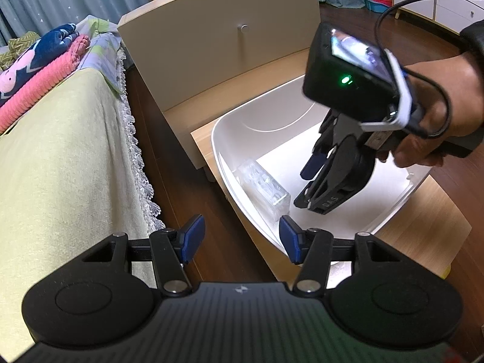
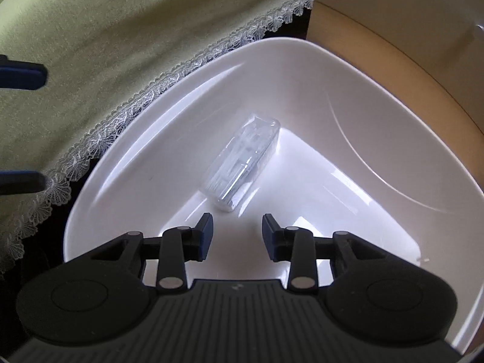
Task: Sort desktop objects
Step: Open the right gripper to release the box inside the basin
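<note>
Room: bedroom with dark wood floor (image 1: pixel 193 199), a bed along the left of the frame and a pale cabinet (image 1: pixel 217 45) in the upper middle.
Left gripper (image 1: pixel 239 237): jaws spread wide, nothing between them — it hangs above the floor strip between the bed and the tub's near-left rim.
Right gripper (image 2: pixel 237 236): jaws parted and empty, poised inside the tub just short of the clear case; in the left wrist view it (image 1: pixel 308 181) comes in from the upper right, held by a hand (image 1: pixel 441 115), its tips pointing down and left.
Clear case (image 2: pixel 242 166): a transparent plastic box lying on the tub floor, its long side close along the left wall, one end toward the far corner; also seen at centre frame (image 1: pixel 264 189) in the left wrist view.
Tub (image 2: pixel 127 163): white, shallow-walled, rounded corners; floor bare to the right of the case — open room there.
Low table (image 1: pixel 423 227): light wood, carrying the tub, its edge showing on the right and at the far-left corner.
Bedspread (image 1: pixel 66 163): yellow-green with a lace hem (image 2: pixel 121 121) hanging just beside the tub's left rim.
Folded textiles (image 1: pixel 45 69): pink and navy, stacked in the upper left of the frame.
Cable (image 1: pixel 405 3): black, looping from the right gripper's camera at upper right.
</note>
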`<state>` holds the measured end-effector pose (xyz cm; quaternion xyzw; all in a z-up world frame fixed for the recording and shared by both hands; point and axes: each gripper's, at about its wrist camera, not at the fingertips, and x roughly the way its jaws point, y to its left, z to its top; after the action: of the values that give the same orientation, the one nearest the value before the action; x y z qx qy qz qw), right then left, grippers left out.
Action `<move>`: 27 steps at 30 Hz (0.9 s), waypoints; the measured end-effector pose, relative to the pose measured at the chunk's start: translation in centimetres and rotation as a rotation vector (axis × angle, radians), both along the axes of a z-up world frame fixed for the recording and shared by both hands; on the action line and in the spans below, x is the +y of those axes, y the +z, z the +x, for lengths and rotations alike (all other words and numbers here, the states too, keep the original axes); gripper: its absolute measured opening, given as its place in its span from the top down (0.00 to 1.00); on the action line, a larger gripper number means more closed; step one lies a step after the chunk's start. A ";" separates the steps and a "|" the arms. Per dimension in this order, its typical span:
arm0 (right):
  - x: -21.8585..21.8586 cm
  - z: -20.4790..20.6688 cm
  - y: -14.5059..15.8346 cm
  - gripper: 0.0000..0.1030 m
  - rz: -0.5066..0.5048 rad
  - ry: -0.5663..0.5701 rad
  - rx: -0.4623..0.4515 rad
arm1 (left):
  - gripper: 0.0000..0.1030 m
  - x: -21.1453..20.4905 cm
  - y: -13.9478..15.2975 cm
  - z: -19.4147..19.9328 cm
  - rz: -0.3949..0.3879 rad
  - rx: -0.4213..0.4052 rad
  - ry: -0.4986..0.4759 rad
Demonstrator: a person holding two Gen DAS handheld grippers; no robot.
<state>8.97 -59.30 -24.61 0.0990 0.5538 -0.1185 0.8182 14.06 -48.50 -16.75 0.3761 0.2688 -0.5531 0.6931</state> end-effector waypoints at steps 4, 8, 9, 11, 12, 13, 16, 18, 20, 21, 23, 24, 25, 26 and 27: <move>0.3 0.8 -0.6 0.70 -0.008 0.039 0.006 | 0.43 0.1 0.0 0.2 0.001 0.004 0.011; 0.6 1.6 -0.7 0.74 -0.022 0.074 -0.003 | 0.43 0.0 0.0 0.2 0.000 0.003 0.011; 0.7 1.8 -0.7 0.74 -0.024 0.082 -0.006 | 0.43 0.0 0.0 0.2 -0.001 0.003 0.009; 1.1 2.2 -0.7 0.74 -0.028 0.097 -0.010 | 0.43 0.0 0.0 0.1 0.001 0.003 0.005; 1.1 2.3 -0.7 0.74 -0.026 0.104 -0.013 | 0.43 0.0 0.0 0.1 0.004 0.002 0.004; 1.1 2.3 -0.7 0.74 -0.019 0.106 -0.020 | 0.43 0.0 0.0 0.1 0.005 0.001 0.004; 0.7 2.5 -0.7 0.74 0.002 0.096 -0.030 | 0.43 0.0 -0.1 0.1 0.005 0.001 0.010; 0.5 2.2 -0.7 0.74 0.017 0.084 -0.031 | 0.43 -0.1 -0.1 0.1 0.007 0.001 0.010; 0.6 2.3 -0.9 0.74 0.011 0.080 -0.019 | 0.43 -0.1 -0.1 0.0 0.008 0.000 0.007; 0.6 2.3 -1.0 0.74 0.011 0.080 -0.019 | 0.43 -0.2 -0.1 0.0 0.007 0.001 0.007; 0.4 2.3 -1.1 0.74 0.041 0.064 -0.033 | 0.43 -0.2 -0.1 0.0 0.008 0.001 0.007; 0.3 2.3 -1.1 0.74 0.062 0.052 -0.044 | 0.43 -0.2 -0.1 -0.2 0.009 0.000 0.008; 0.0 2.2 -1.1 0.74 0.086 0.037 -0.055 | 0.43 -0.3 -0.1 -0.3 0.010 0.000 0.009; -0.1 2.2 -1.1 0.74 0.103 0.024 -0.064 | 0.43 -0.3 -0.1 -0.4 0.011 -0.001 0.010; -0.2 2.2 -1.1 0.74 0.104 0.021 -0.064 | 0.43 -0.3 -0.1 -0.5 0.012 -0.001 0.010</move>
<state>11.17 -59.49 -25.73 0.1393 0.5340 -0.0778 0.8303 13.60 -48.81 -16.88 0.3791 0.2737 -0.5478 0.6937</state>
